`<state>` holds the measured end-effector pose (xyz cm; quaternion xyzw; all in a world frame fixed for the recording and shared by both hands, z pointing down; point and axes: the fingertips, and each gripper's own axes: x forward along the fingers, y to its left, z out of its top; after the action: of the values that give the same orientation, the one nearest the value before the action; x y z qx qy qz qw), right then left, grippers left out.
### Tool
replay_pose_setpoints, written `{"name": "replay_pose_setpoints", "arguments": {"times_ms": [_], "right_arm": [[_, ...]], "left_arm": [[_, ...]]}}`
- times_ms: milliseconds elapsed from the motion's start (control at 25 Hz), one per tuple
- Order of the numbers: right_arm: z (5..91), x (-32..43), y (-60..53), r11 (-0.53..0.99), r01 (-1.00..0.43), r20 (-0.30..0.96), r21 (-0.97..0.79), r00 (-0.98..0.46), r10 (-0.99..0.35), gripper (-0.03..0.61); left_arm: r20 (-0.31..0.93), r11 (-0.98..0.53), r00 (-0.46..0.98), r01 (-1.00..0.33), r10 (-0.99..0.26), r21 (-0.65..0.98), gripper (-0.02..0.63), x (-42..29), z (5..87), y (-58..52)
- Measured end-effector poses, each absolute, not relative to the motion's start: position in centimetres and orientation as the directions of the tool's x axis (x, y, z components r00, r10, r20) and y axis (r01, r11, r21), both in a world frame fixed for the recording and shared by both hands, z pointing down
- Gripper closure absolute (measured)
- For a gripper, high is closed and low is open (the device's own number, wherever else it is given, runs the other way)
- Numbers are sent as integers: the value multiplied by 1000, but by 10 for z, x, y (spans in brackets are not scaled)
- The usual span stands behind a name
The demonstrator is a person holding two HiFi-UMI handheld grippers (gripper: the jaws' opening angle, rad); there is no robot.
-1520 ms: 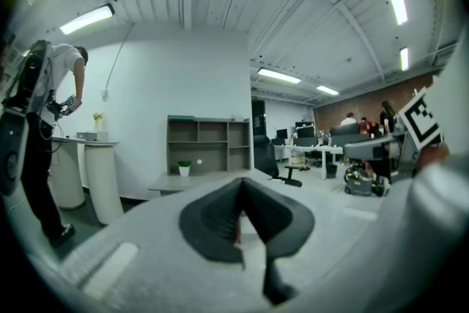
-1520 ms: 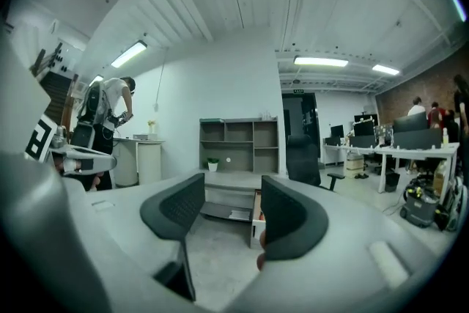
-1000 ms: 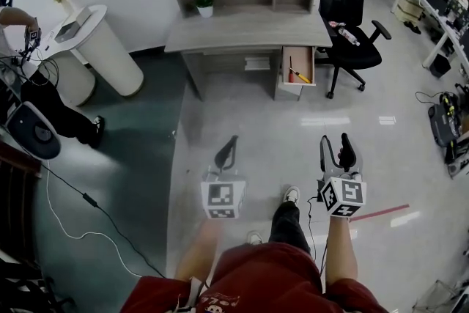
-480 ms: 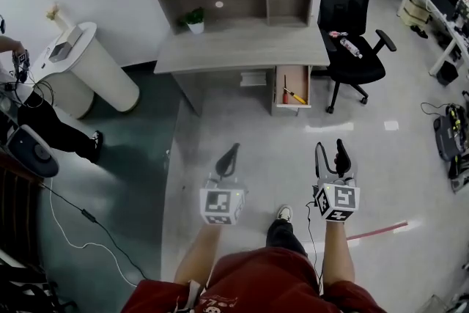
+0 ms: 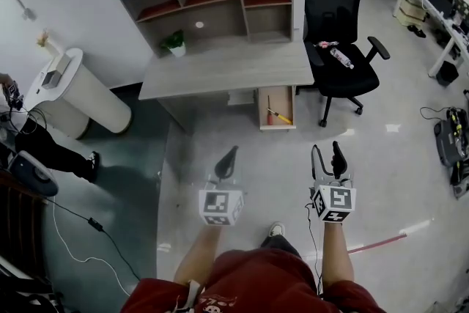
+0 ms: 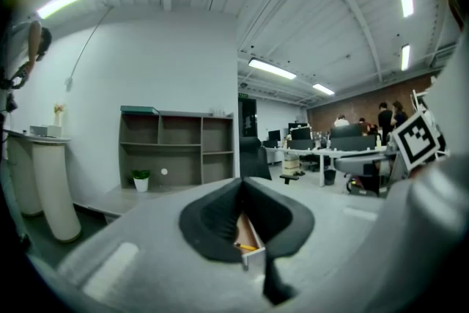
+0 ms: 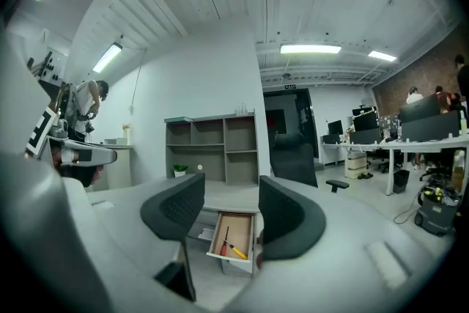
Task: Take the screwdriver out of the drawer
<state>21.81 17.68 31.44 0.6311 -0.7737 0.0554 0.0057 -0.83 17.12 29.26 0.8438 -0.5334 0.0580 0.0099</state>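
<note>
Yellow-handled screwdriver (image 7: 233, 251) lies in the open drawer (image 5: 277, 127) under the desk's (image 5: 220, 71) right end, well ahead of me. I judge it light and rigid — best pinched across the handle. My right gripper (image 7: 231, 212) gapes empty; my left gripper (image 6: 240, 187) is pressed together.

The pale grey floor (image 5: 242, 135) is glossy, mirroring ceiling lights. The grey wood-grain table (image 5: 227, 70) looks matt; its open drawer (image 5: 284, 99) is lined with bare light wood.

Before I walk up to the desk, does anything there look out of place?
Only a bottle lying on its side on the office chair seat. The drawer hangs open with the screwdriver lying slanted inside; nothing looks spilled or damaged.
</note>
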Motion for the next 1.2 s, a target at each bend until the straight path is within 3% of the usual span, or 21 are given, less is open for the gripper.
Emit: {"name": "replay_pose_setpoints", "arguments": {"times_ms": [560,1200], "right_arm": [[333,251,112,240,-968,102,-78,-247,-964,348],[351,218,-10,238,-970,119,-50,-242,-963,348]], "left_arm": [[111,-402,395,-914,-912,-52,617,28,306,112],[115,-395,392,-919,-913,-5,617,-5,338,-23]]}}
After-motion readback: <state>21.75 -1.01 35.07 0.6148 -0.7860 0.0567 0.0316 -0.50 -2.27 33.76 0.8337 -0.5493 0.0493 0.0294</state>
